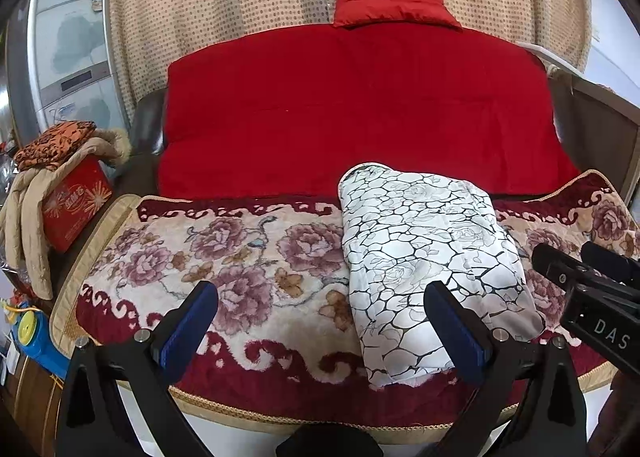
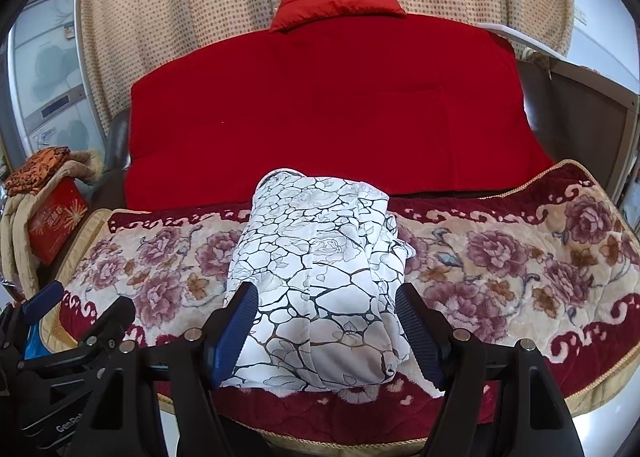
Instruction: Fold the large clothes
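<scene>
The left gripper point(image 1: 320, 321) stands wide apart with nothing between its 2 blue pads; its left finger point(image 1: 192, 317) hangs over the floral blanket point(image 1: 240, 257), while its right finger point(image 1: 456, 333) shows in front of the folded white garment point(image 1: 424, 257), and whether it touches the cloth cannot be told; the right gripper point(image 2: 324, 317) is likewise spread wide, its 2 fingers point(image 2: 236, 321) flanking the near end of the garment point(image 2: 320, 257), 1 on each side; the pads lie close against the cloth's edges, but no pinch or gathered fold shows, so the gripper reads as open around it rather than clamped; the garment, white with a dark cracked-stone print and faint roses, lies folded into a compact bundle on the floral blanket, its long side running away from the cameras toward the red cushion point(image 1: 360, 113); in the left wrist view it sits right of centre, with the right gripper's black body point(image 1: 592, 289) at the far right edge just beside it; in the right wrist view it sits dead centre, and the left gripper point(image 2: 76, 305) appears low at the left, apart from the bundle; both grippers point forward and tilt downward toward the blanket, side by side.
</scene>
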A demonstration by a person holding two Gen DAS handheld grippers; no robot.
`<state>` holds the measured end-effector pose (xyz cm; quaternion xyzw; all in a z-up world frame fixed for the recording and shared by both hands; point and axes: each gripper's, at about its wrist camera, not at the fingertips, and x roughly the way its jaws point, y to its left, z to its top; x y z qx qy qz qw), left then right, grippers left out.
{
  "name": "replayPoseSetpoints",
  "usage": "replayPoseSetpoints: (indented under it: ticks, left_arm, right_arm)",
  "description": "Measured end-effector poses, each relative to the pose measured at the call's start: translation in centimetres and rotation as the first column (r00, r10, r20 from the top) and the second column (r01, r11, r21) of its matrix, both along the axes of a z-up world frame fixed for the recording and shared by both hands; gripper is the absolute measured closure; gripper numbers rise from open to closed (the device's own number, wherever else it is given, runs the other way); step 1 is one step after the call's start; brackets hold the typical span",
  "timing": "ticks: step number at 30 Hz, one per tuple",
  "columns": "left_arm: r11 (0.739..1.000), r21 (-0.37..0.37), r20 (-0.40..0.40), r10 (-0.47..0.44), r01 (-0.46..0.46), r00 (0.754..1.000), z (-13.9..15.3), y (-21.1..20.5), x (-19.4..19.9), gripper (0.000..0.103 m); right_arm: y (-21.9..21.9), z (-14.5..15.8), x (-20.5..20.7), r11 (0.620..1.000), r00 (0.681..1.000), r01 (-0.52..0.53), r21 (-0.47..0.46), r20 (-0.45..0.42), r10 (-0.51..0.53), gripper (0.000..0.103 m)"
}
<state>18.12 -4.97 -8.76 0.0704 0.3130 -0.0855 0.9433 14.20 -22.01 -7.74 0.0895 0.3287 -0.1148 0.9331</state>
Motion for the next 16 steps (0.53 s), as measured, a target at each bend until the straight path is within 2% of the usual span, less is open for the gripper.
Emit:
replayPoseSetpoints:
  ticks: [11, 16]
  left_arm:
    - [1.0, -0.009, -0.013, -0.012, 0.011, 1.0, -0.7, -0.1, 1.6, 0.001]
    - [0.999, -0.045, -0.067, -0.029, 0.026, 0.997, -2.1, 0.5, 4.5, 0.001]
  right_arm:
    - [0.2, -0.5, 1.7, 1.0, 1.0, 0.006, -0.004, -0.009, -0.006, 0.028]
    - [-1.0, -1.2, 2.9, 1.0, 1.0, 0.003, 0.027, -0.017, -0.003, 0.028]
